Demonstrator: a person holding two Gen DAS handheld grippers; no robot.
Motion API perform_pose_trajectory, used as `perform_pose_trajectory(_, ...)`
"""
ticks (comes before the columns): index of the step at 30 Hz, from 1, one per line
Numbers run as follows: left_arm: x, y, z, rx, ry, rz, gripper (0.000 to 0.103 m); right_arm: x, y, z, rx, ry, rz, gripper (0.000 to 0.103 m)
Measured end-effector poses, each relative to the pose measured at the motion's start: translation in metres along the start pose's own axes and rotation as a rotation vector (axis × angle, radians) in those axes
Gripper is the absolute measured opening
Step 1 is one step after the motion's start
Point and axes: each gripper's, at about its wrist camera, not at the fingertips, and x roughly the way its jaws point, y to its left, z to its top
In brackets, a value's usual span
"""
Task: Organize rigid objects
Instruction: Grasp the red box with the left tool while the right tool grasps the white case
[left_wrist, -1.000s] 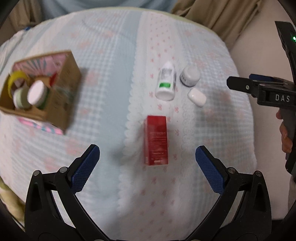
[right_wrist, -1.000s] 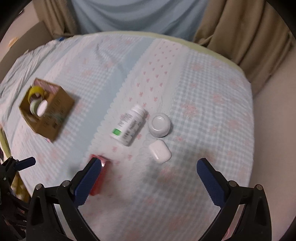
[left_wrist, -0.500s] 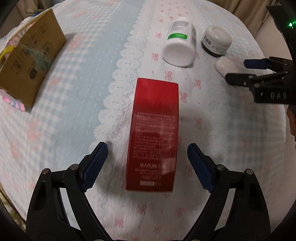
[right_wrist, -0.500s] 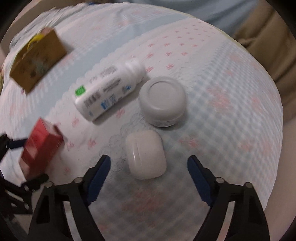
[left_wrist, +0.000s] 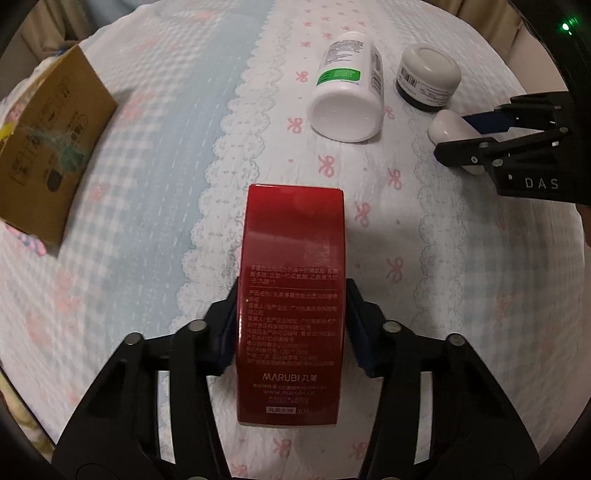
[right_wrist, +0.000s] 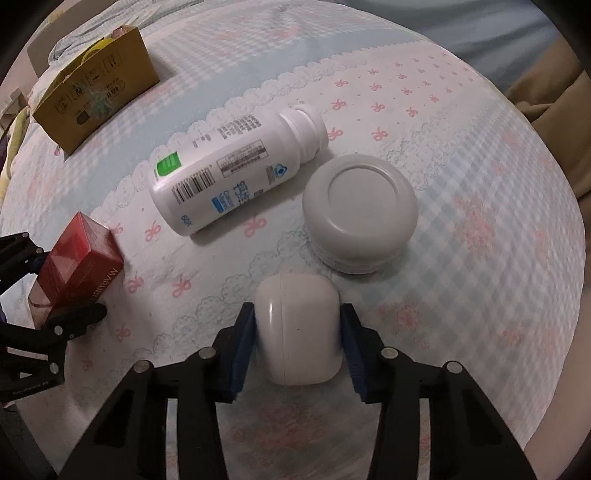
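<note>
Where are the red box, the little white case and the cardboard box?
red box (left_wrist: 291, 295), left wrist view, printed top face.
little white case (right_wrist: 299, 328), right wrist view, middle of its shell.
cardboard box (right_wrist: 99, 92), right wrist view, printed side wall.

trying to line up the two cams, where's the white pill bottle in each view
Left wrist: the white pill bottle lies at upper centre-right, its flat base toward the camera, beyond the red box.
Right wrist: the bottle lies left of centre, cap pointing upper right, label showing.
Shared landmark: the grey-lidded jar sits just right of the bottle in both views.
</note>
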Motion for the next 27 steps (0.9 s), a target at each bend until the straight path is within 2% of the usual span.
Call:
perform_pose_trajectory(6,-0.004,0.009,0.001,-0.004,0.003,-0.036,0.039,-0.002,-0.005,0.008,0.023,-0.010,-0.012,0.041)
perform_pose_trajectory(18,-0.027,0.025,0.002,-0.033,-0.016,-0.100,0.038,-0.023,0.019,-0.018,0.113,-0.013,-0.009,0.041)
perform_pose_trajectory(27,-0.061,0.036,0.007,-0.048,-0.041,-0.151,0.038,-0.058,0.029,-0.021,0.209,-0.050,-0.026,0.041)
